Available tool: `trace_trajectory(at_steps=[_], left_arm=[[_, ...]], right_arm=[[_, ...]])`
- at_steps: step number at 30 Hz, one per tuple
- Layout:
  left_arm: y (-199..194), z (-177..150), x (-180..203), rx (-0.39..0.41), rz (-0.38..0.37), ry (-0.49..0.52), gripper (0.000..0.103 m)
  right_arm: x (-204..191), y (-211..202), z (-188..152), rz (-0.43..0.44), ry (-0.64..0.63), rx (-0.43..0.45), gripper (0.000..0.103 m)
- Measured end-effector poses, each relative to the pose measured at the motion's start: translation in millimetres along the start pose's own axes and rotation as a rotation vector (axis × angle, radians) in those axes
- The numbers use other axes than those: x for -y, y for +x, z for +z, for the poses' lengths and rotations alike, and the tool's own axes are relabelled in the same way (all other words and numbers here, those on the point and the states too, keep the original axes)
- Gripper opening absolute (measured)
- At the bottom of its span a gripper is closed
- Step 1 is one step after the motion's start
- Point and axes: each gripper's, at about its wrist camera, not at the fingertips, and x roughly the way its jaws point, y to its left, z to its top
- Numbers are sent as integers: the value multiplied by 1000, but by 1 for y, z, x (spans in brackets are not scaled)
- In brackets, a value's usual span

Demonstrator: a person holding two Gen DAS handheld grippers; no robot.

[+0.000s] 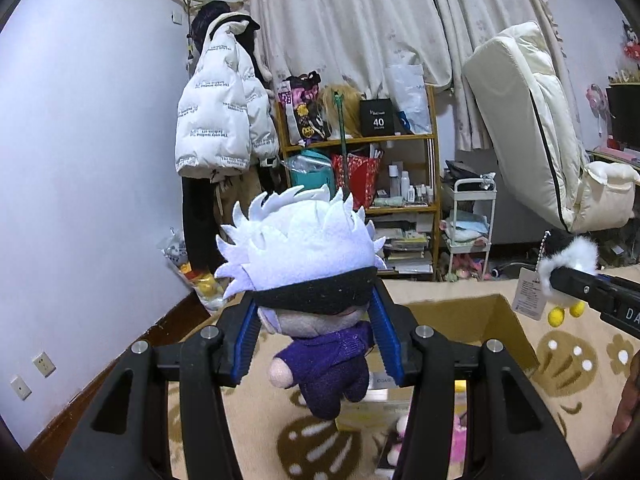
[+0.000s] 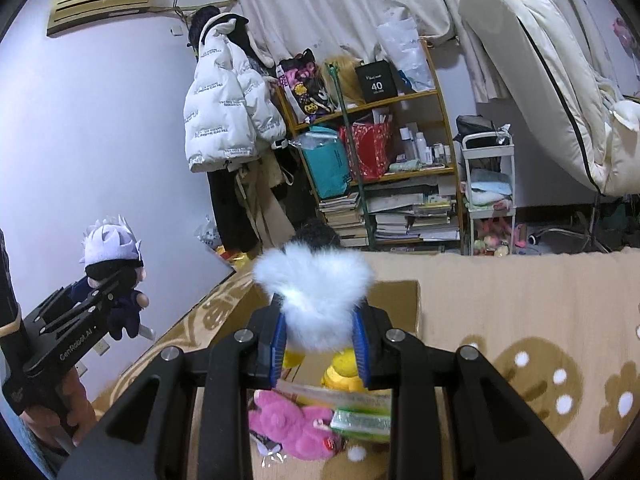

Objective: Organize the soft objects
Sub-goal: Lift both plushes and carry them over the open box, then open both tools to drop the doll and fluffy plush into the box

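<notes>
While both toys hung over the cardboard box (image 2: 400,300), left gripper (image 1: 316,344) clenched the white-haired doll (image 1: 316,280), right gripper (image 2: 320,344) clenched the fluffy white plush (image 2: 316,292); drop-off step, next prob. lower & release inside.

White-haired purple-clad doll (image 1: 316,300), fluffy white plush (image 2: 316,296), pink plush (image 2: 292,428), beige paw-print rug (image 2: 540,364)

A white puffer jacket (image 1: 224,120) hangs on the lilac wall beside a wooden shelf (image 1: 400,136) crowded with bags, bottles and stacked books (image 2: 404,216). A cream mattress (image 1: 532,120) leans against pale curtains (image 1: 340,12), with a small white trolley (image 2: 488,184) between it and the shelf. An air conditioner (image 2: 100,4) sits high on the wall.
</notes>
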Motion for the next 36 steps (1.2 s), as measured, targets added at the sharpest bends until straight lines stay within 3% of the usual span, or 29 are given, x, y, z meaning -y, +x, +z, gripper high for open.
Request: trace_trajectory(at_steps=[8,10,17,26,32,36], left_arm=[[17,6,0,5,-5,-7,51],[22,3,-1,-6,-9,-19,51],[63,-22,3,-126,-52,-58,51],[90,-45,21,-228,-182,-66,55],[97,-53,30,-262,-170,-36,58],[91,-52,27,-253,-158,-41,73]], right_arm=[[-9,15,10,-5,-58,-6,26],[-10,23,9,-7,-67,-19,17],[-5,64,-10,10,-69,-134,16],[8,74,-25,18,-21,-183,16],[16,77,-29,8,6,-212,17],[19,75,-30,-2,14,-222,20]])
